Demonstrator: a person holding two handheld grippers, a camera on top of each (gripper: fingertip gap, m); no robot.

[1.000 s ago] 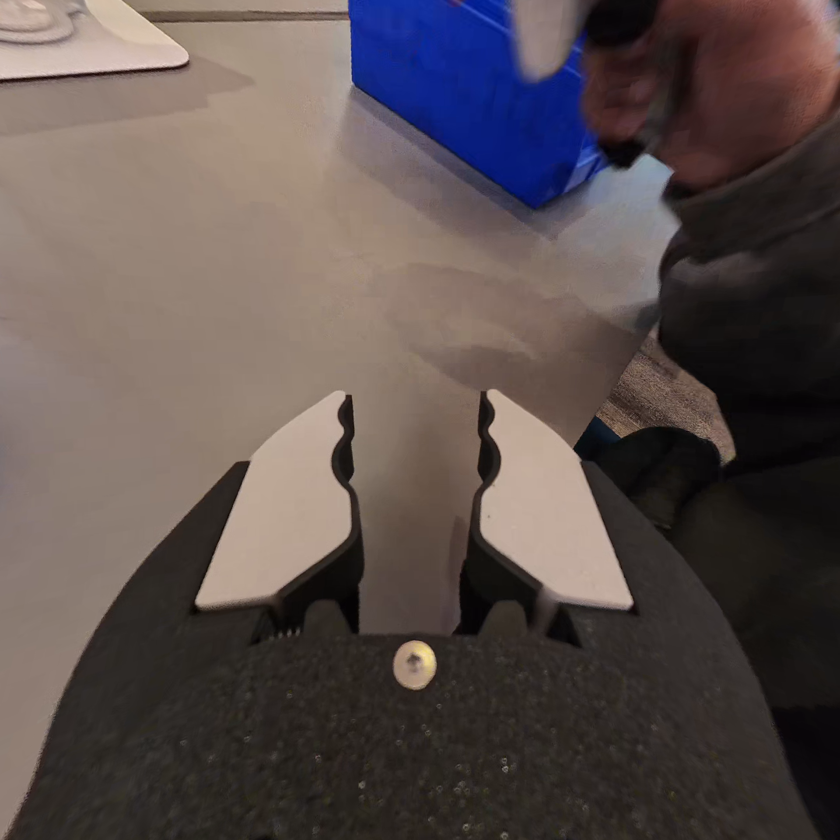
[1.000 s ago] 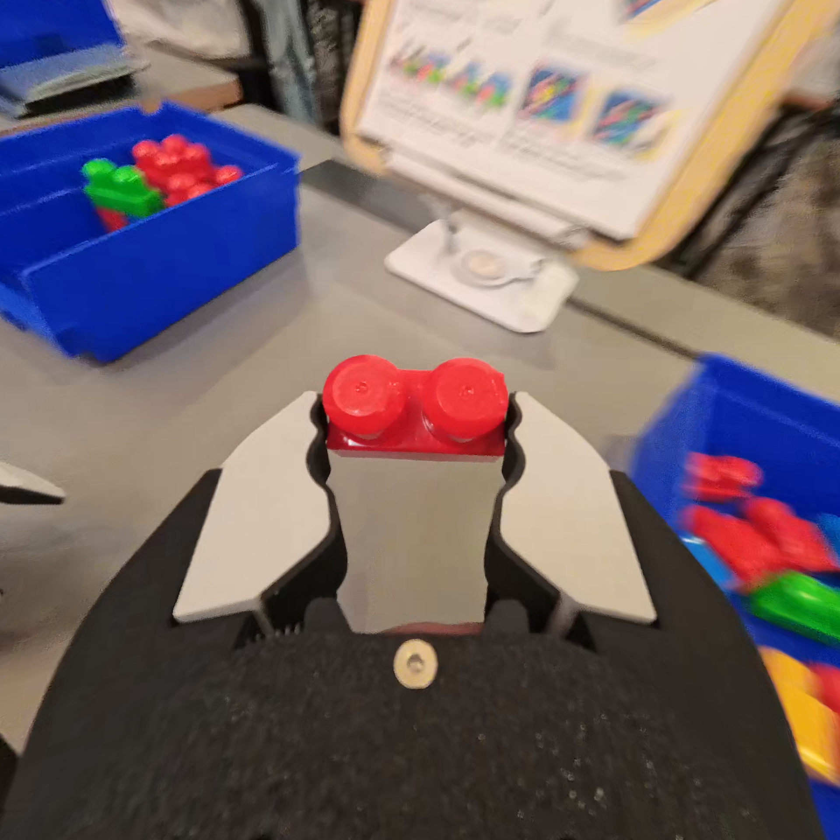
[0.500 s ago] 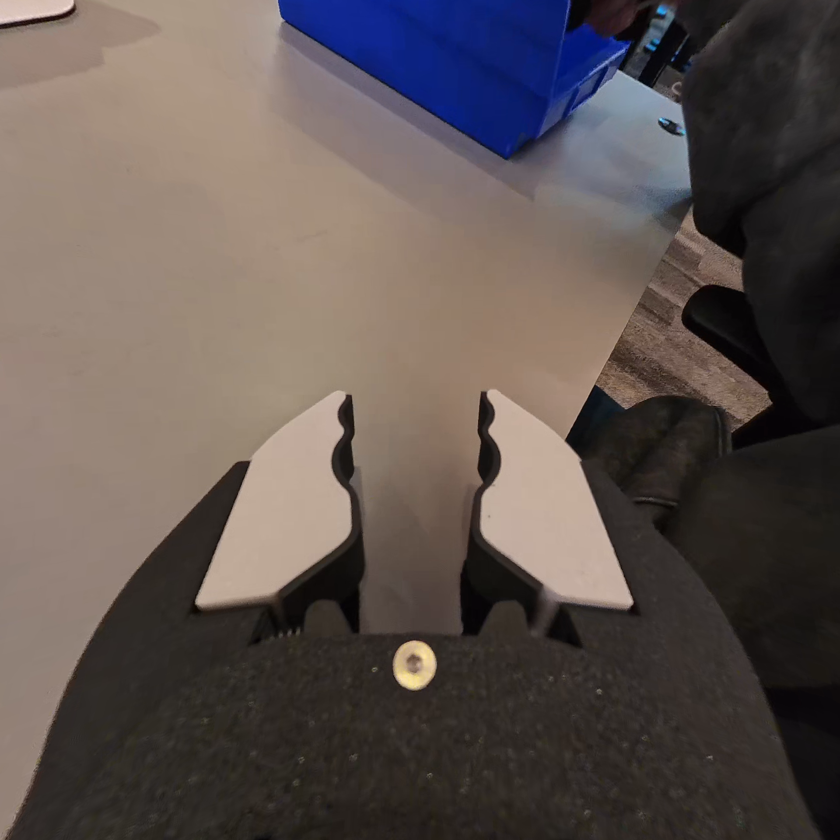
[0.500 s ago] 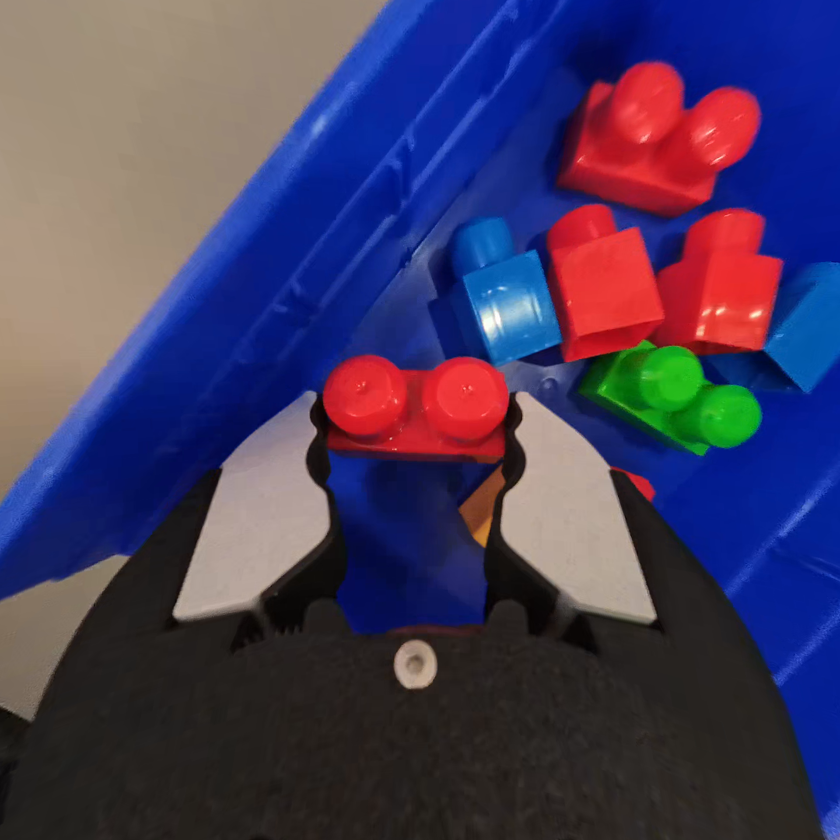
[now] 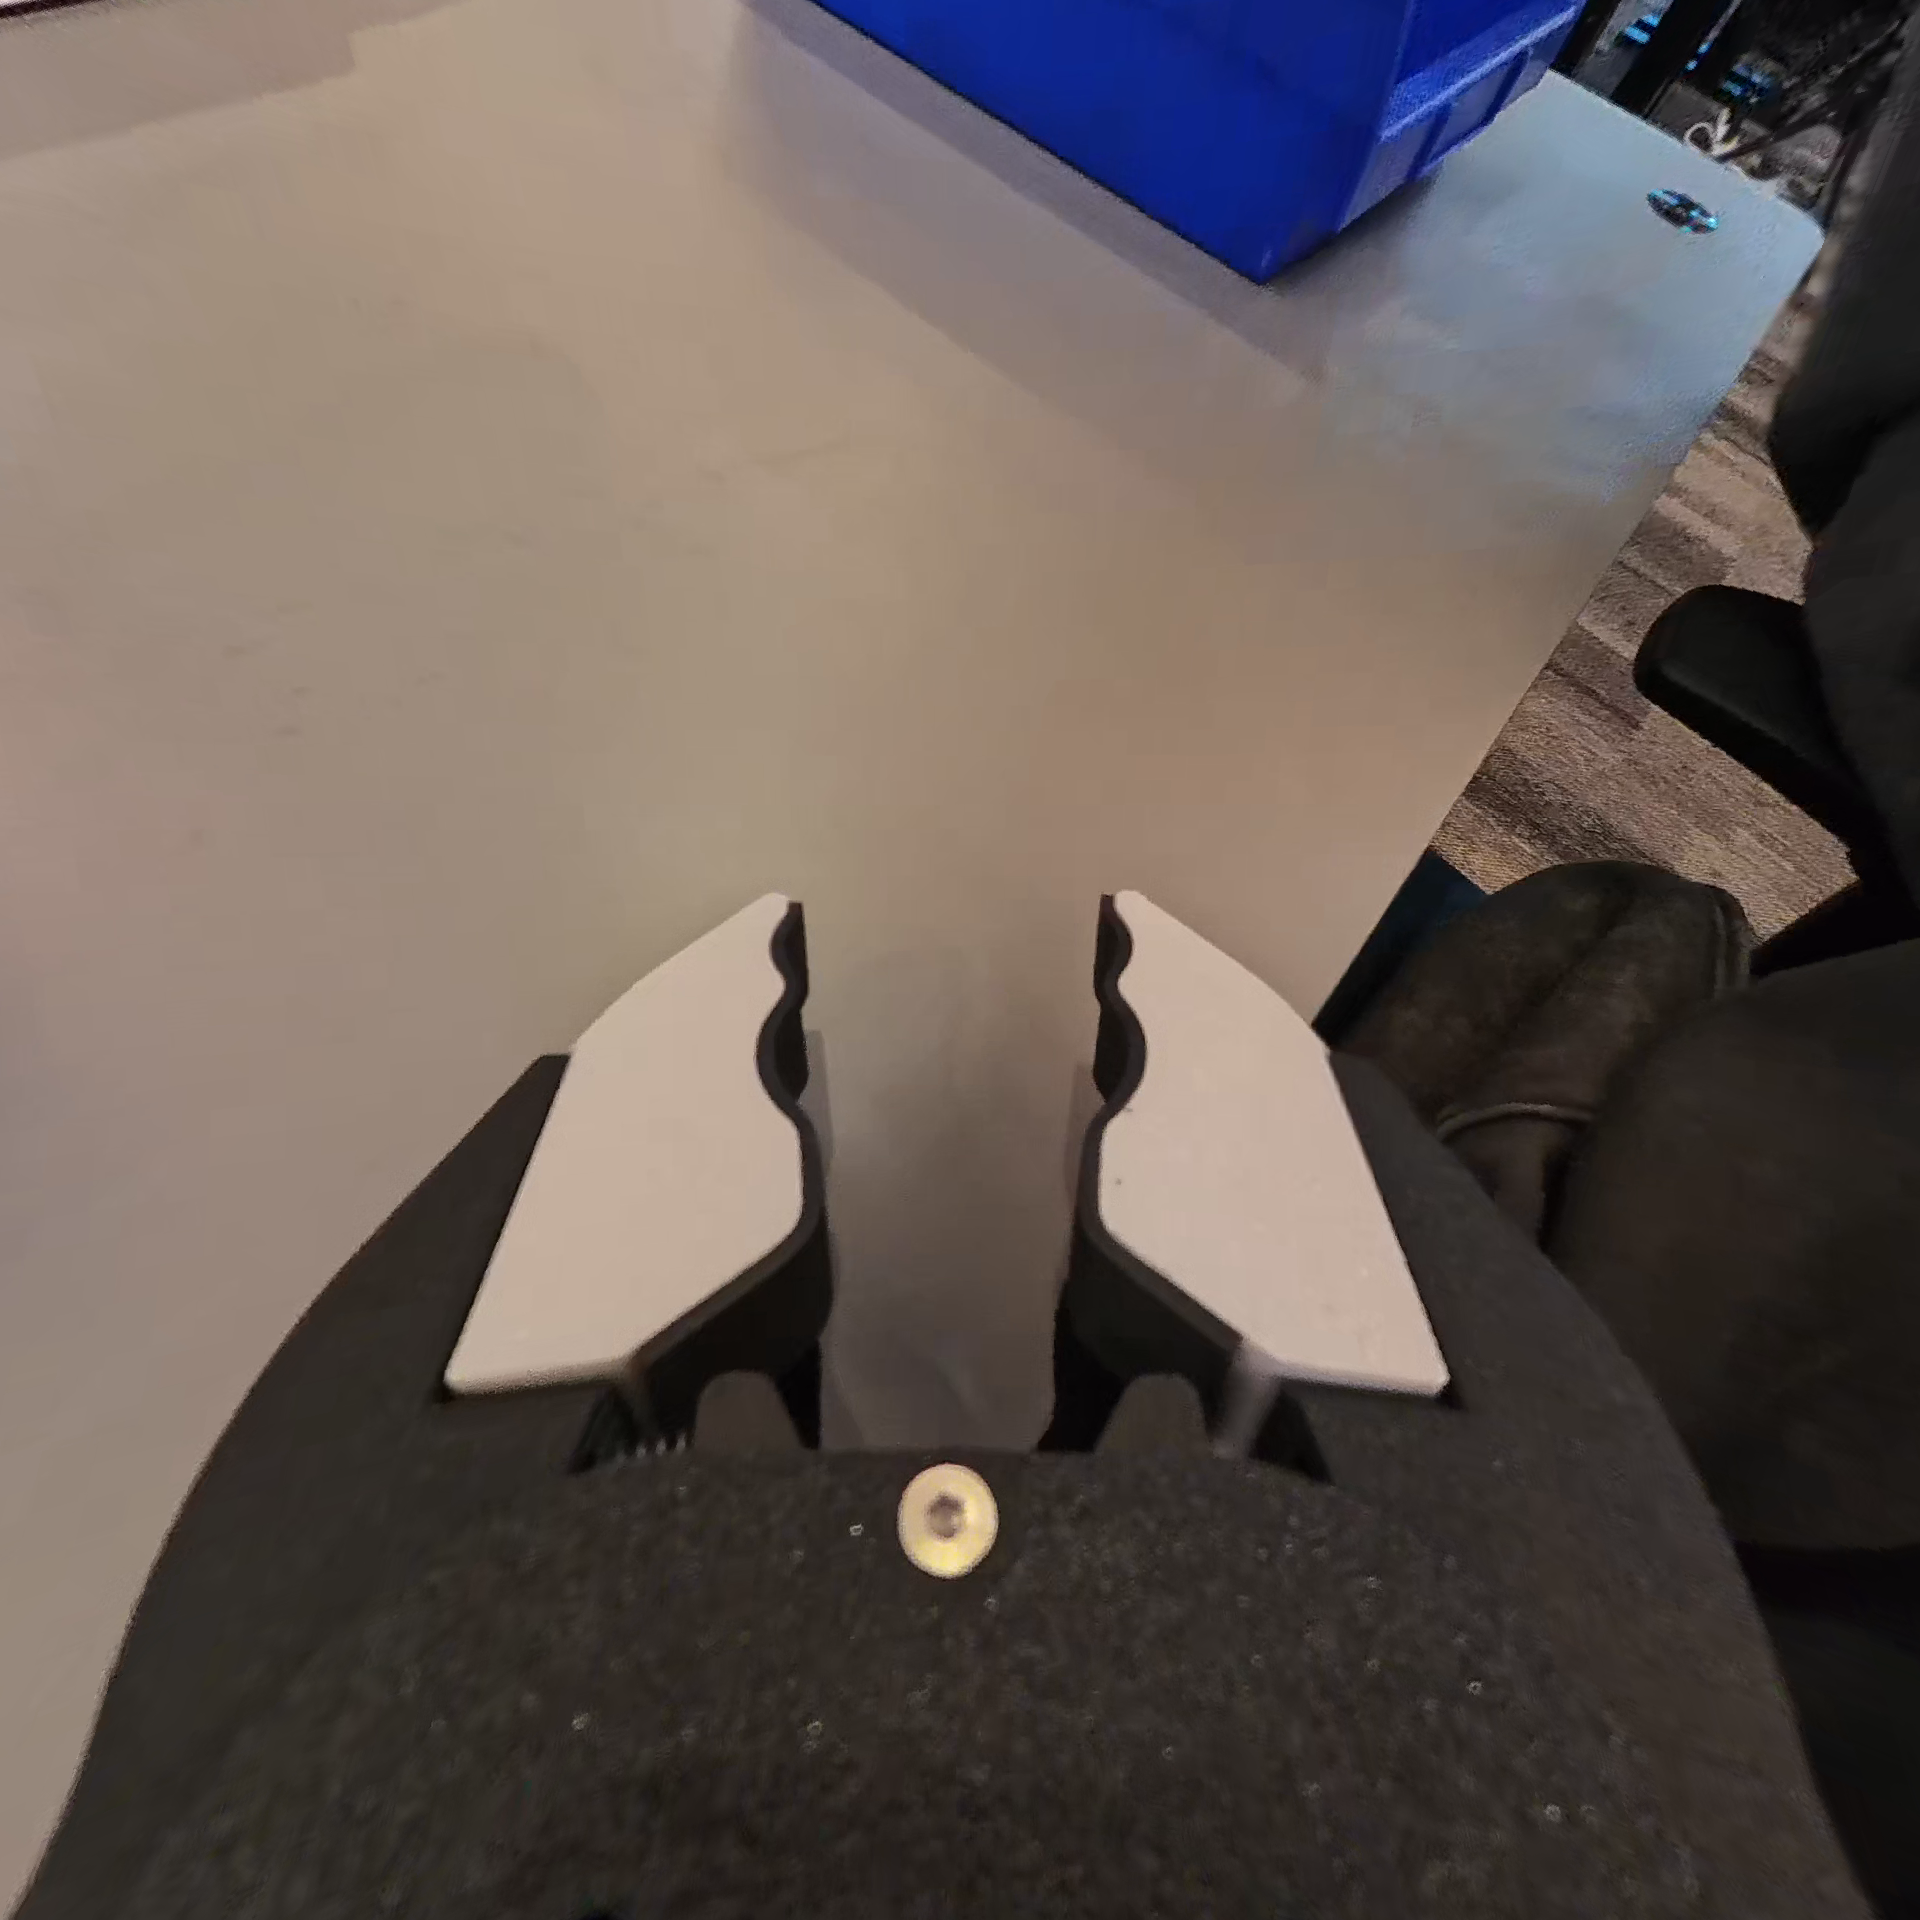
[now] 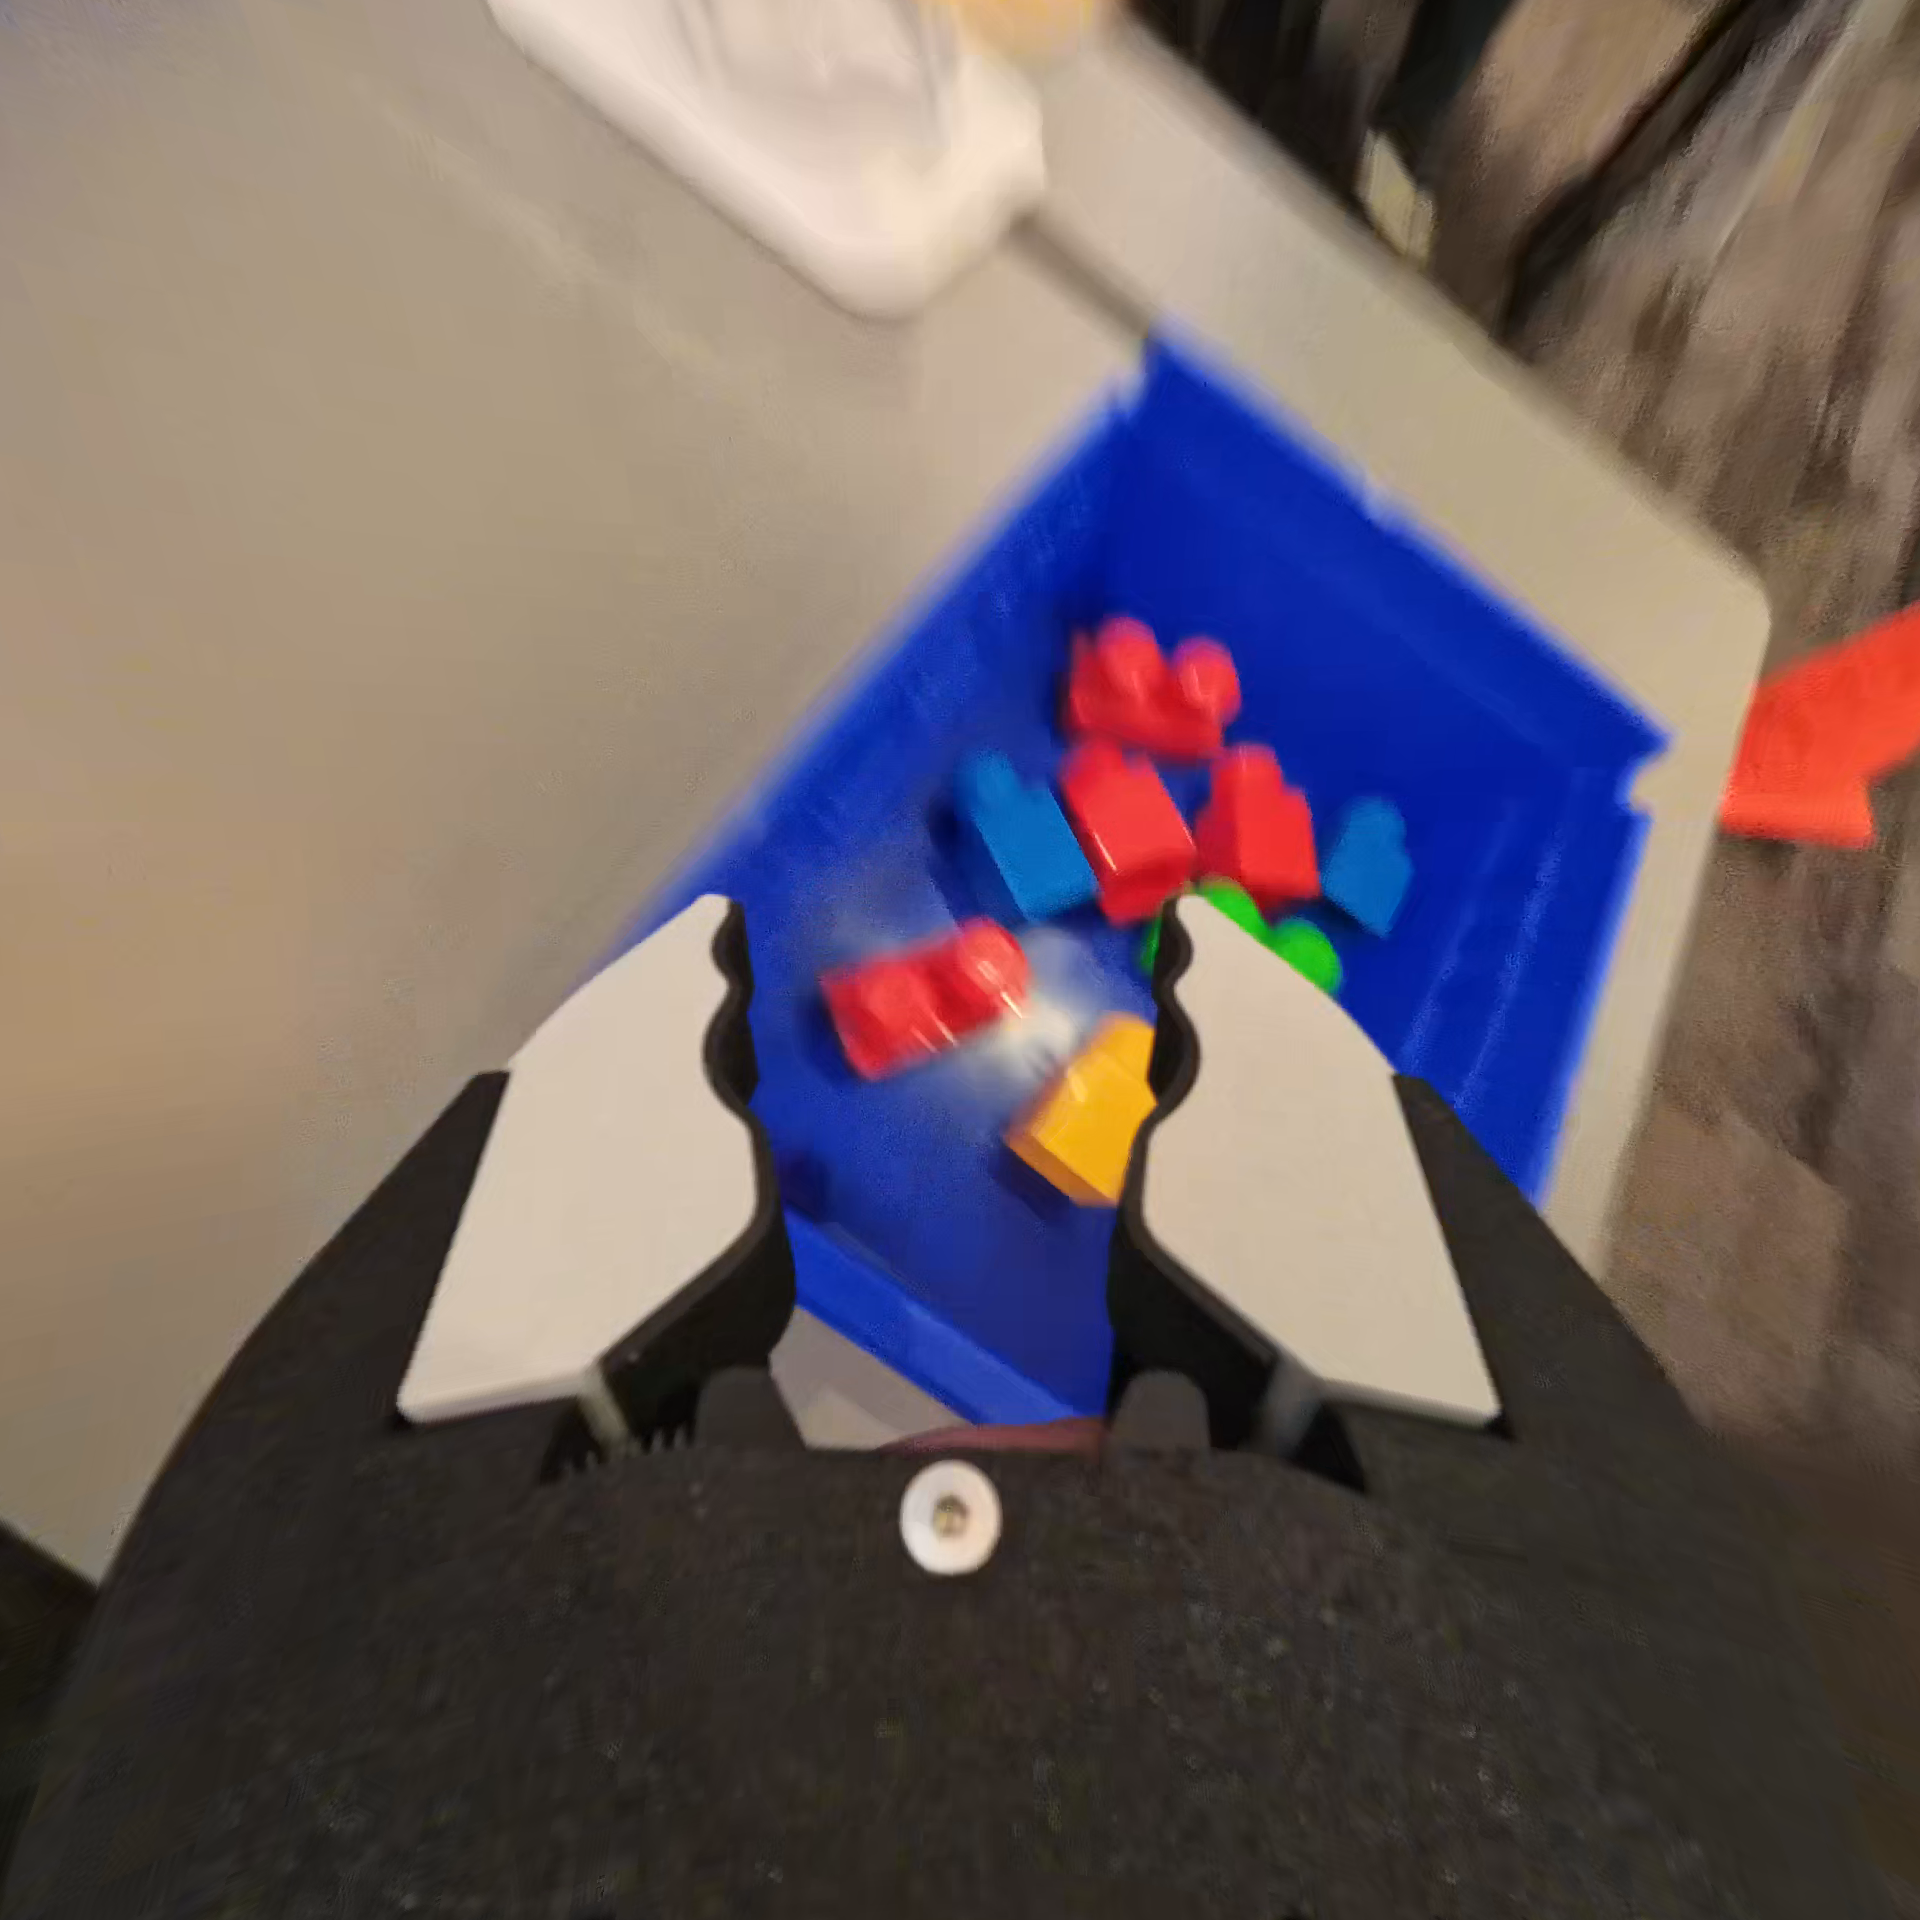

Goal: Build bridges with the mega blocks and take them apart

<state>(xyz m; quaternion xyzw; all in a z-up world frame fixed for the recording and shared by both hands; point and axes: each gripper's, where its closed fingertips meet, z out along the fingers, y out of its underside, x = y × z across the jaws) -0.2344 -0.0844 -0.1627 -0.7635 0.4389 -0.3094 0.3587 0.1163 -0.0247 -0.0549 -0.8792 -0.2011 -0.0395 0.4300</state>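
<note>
Your right gripper [image 6: 956,925] hangs above the blue plastic bin [image 6: 1226,520] with its jaws spread and nothing between them. The flat red two-stud plastic block [image 6: 920,992] lies loose on the bin floor, straight ahead of and below your fingertips, a little toward your left finger. Its long axis runs slantwise across the gap, rising toward the right finger, so you would need to roll the wrist a touch to square the pads [image 6: 1169,997] to its short sides. The view is blurred, so I cannot tell whether the block has come to rest.

Beyond it lies a heap of taller blocks: two red single-stud cubes [image 6: 1127,831], a red two-stud block [image 6: 1143,686] farthest off, two blue ones [image 6: 1018,842], a green one [image 6: 1299,945] partly behind your right finger, and a yellow block [image 6: 1086,1122] just beside that finger. All are glossy moulded plastic with round studs and hard edges; I judge them light and slippery.

Your left gripper [image 5: 951,920] is also parted and empty, over the bare grey matte table [image 5: 520,520], with the bin's smooth outer wall [image 5: 1195,125] well ahead and to its right. The right gripper is much the nearer to the blocks.

No bridge shows on the table; this looks like the taking-apart stage, pieces going back into the bin.
</note>
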